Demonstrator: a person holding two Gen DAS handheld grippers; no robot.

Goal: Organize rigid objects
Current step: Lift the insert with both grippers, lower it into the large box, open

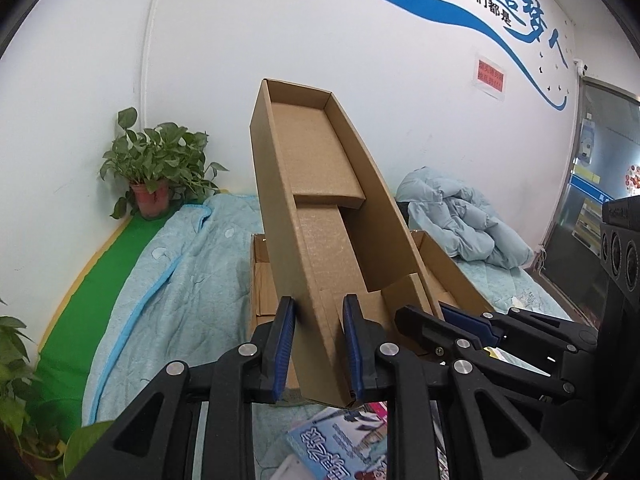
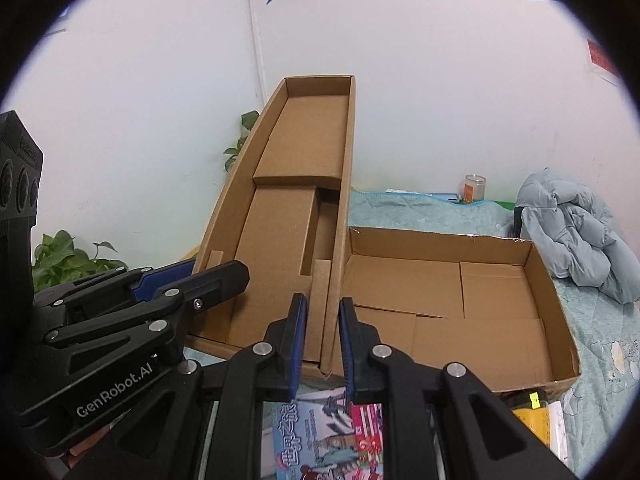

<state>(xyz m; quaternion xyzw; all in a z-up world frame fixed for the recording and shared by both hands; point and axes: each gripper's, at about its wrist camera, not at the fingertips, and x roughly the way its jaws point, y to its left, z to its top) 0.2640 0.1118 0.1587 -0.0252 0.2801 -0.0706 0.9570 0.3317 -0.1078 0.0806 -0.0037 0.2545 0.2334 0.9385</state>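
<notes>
A long shallow cardboard tray [image 1: 320,200] [image 2: 296,184] hangs tilted in the air, its open side facing the cameras. My left gripper [image 1: 319,344] [image 2: 202,274] is shut on the tray's left wall near the bottom end. My right gripper [image 2: 322,340] [image 1: 444,320] is shut on its right wall at the same end. A wider, empty cardboard box [image 2: 440,240] [image 1: 260,276] lies open on the bed behind and to the right of the tray. Colourful books [image 2: 320,436] [image 1: 340,436] lie under the grippers.
A light blue blanket [image 1: 180,280] covers the bed, with a green mat [image 1: 80,300] along its left edge. A potted plant [image 1: 156,164] stands in the corner. A crumpled pale jacket [image 2: 576,232] [image 1: 460,220] lies at the right. A glass jar [image 2: 474,188] stands by the wall.
</notes>
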